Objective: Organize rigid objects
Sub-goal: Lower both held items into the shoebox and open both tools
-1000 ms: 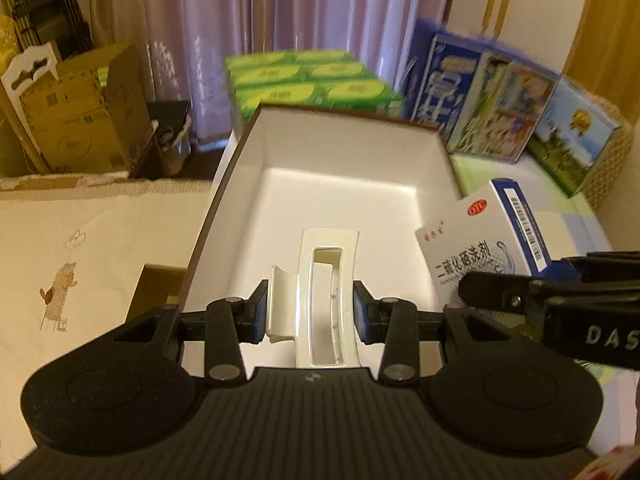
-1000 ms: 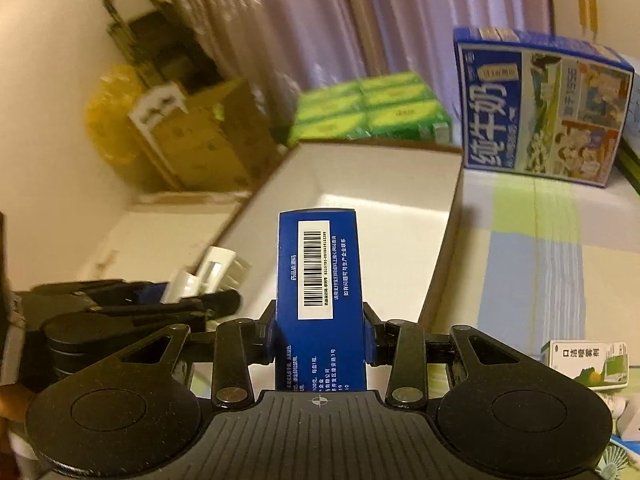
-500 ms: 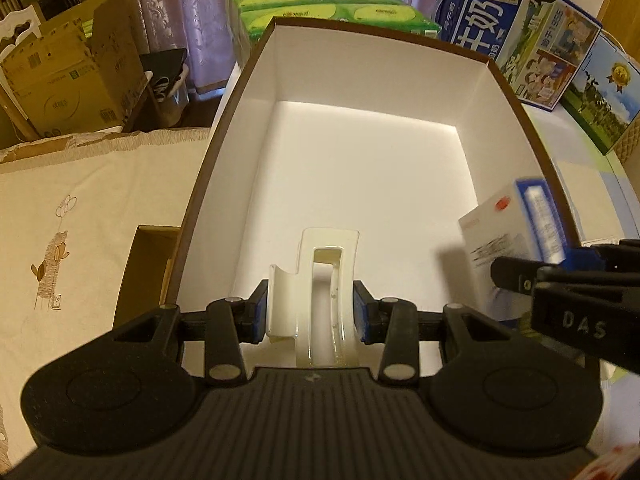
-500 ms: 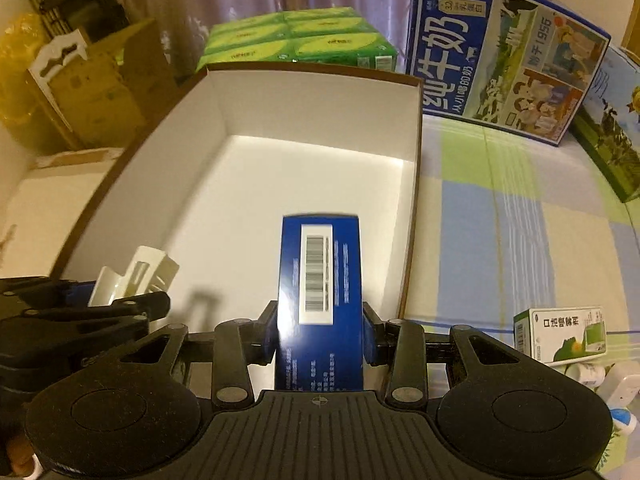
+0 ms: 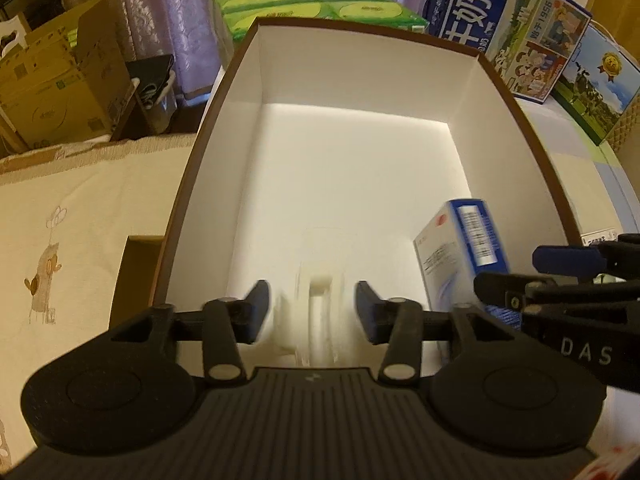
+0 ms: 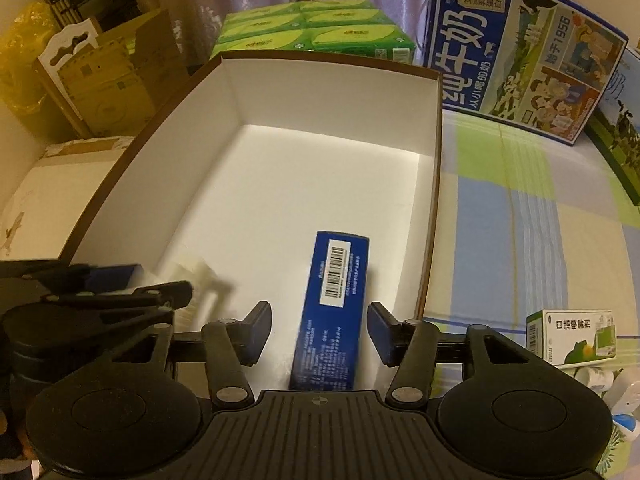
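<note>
A large brown-rimmed white box lies open below both grippers. My left gripper is open over its near end; a cream plastic clip, blurred, is free between the jaws, also seen in the right wrist view. My right gripper is open; the blue medicine box sits loose between its jaws inside the white box, near the right wall. It shows in the left wrist view beside the right gripper's fingers.
Green tissue packs and a blue milk carton stand behind the box. A small green-and-white medicine box and small bottles lie on the checked cloth at right. Cardboard boxes stand at left.
Both grippers have moved down into the box and opened. The clip and the blue medicine box have been let go and are dropping or resting inside.
</note>
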A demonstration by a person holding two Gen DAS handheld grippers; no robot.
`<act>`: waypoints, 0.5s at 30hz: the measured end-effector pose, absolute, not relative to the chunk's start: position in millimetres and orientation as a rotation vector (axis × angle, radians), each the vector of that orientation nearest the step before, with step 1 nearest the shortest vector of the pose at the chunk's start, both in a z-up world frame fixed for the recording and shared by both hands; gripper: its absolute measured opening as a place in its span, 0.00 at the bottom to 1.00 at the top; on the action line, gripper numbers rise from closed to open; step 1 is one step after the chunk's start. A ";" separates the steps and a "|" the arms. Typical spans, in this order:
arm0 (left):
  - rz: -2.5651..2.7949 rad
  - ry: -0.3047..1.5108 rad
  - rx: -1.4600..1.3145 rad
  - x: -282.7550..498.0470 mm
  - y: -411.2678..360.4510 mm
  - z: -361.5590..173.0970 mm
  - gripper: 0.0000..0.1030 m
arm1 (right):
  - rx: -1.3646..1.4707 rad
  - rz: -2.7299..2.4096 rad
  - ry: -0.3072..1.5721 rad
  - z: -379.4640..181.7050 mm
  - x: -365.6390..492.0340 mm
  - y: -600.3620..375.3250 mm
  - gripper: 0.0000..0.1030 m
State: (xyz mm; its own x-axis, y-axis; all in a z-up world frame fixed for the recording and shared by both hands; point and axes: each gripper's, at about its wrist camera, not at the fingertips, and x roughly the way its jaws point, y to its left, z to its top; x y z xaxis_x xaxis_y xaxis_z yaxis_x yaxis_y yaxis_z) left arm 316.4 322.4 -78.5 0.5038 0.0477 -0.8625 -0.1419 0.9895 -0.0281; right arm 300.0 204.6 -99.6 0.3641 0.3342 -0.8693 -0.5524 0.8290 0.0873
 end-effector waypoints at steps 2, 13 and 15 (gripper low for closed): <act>0.105 1.036 -0.106 315.5 321.4 -76.9 0.52 | -0.236 0.590 1.052 -98.3 297.6 203.4 0.52; 0.101 1.038 -0.114 306.6 319.1 -72.2 0.54 | -0.223 0.609 1.046 -92.4 289.7 198.0 0.54; 0.101 1.036 -0.114 304.6 318.3 -71.0 0.54 | -0.222 0.607 1.044 -91.3 288.1 196.6 0.54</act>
State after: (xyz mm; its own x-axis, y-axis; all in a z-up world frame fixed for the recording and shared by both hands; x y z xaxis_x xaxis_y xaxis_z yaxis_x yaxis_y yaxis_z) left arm 304.6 318.3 -71.0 0.5063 0.0297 -0.8618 -0.1370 0.9895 -0.0464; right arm 288.2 196.6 -91.3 0.3581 0.3633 -0.8601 -0.5675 0.8162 0.1085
